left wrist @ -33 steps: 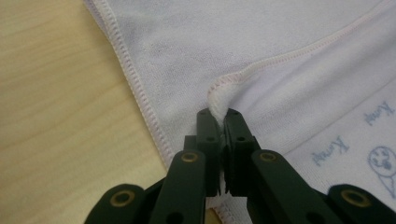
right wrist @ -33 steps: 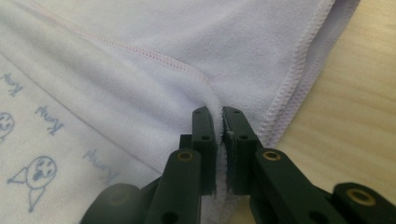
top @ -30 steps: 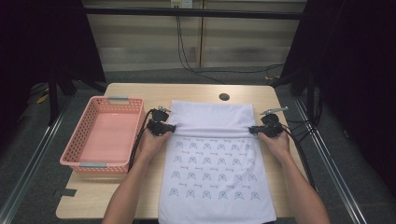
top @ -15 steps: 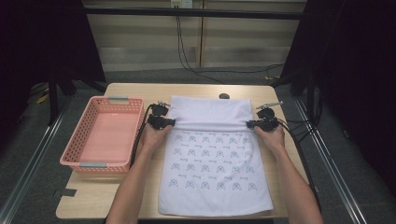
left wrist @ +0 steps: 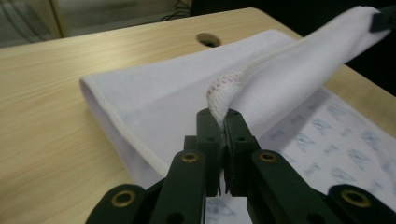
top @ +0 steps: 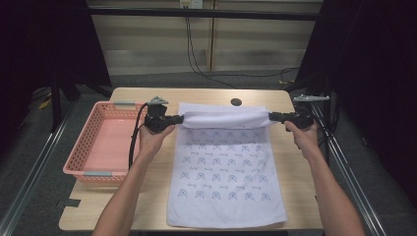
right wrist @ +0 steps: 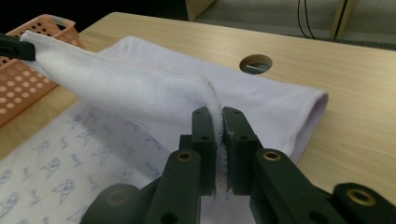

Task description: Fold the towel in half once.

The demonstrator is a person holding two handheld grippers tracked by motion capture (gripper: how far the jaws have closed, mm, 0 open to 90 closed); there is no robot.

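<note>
Towel [top: 223,182] lies lengthwise on the table [top: 300,162], its far edge lifted and stretched taut between two grippers. The left gripper [top: 178,118] and the right gripper [top: 272,116] each have their fingers closed on a far corner, likely so the edge stays straight for folding toward the near end. A pink basket [top: 78,164] waits at left. The towel's near hem reaches the table edge; whether it overhangs is hard to tell.

Bright tabletop, dark surroundings, blurred foreground.
</note>
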